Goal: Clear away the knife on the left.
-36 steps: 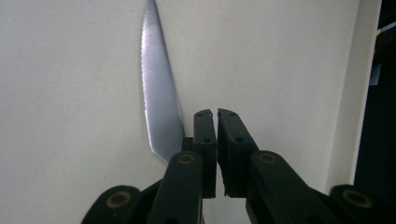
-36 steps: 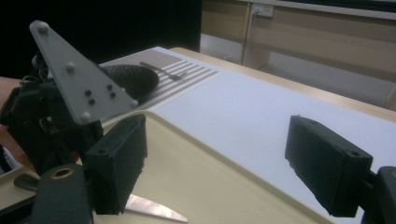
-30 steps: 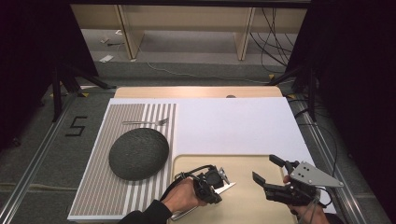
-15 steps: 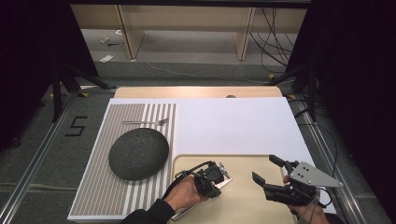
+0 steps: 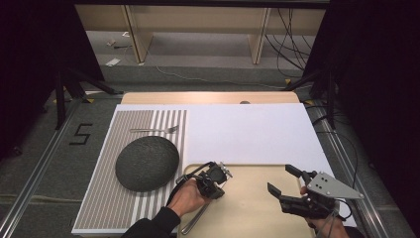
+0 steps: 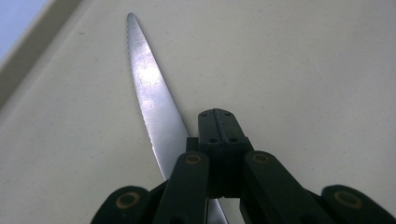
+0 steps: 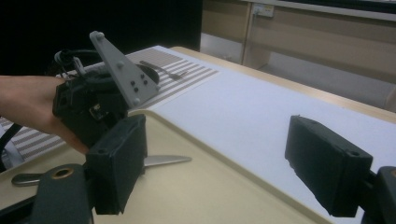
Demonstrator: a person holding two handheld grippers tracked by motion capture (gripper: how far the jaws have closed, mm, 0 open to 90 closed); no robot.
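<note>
A table knife (image 5: 195, 221) lies flat on the beige board (image 5: 252, 208); its handle pokes out toward the front under the person's left hand. My left gripper (image 5: 215, 184) hovers low over it. In the left gripper view the jaws (image 6: 218, 116) are shut pad against pad, and the serrated blade (image 6: 149, 98) runs under them and out to the left. My right gripper (image 5: 282, 179) stands open over the board's right part, nothing between its jaws (image 7: 222, 163). The blade tip (image 7: 168, 161) shows beyond its left jaw.
A dark grey dome-shaped bowl (image 5: 147, 162) and a fork (image 5: 153, 130) rest on the striped placemat (image 5: 104, 208) at the left. A white mat (image 5: 247, 131) covers the table's middle and back. The table edge is close at the right.
The left hand and its gripper have shifted slightly left and away over the knife. The right gripper has stayed in place, still open.
</note>
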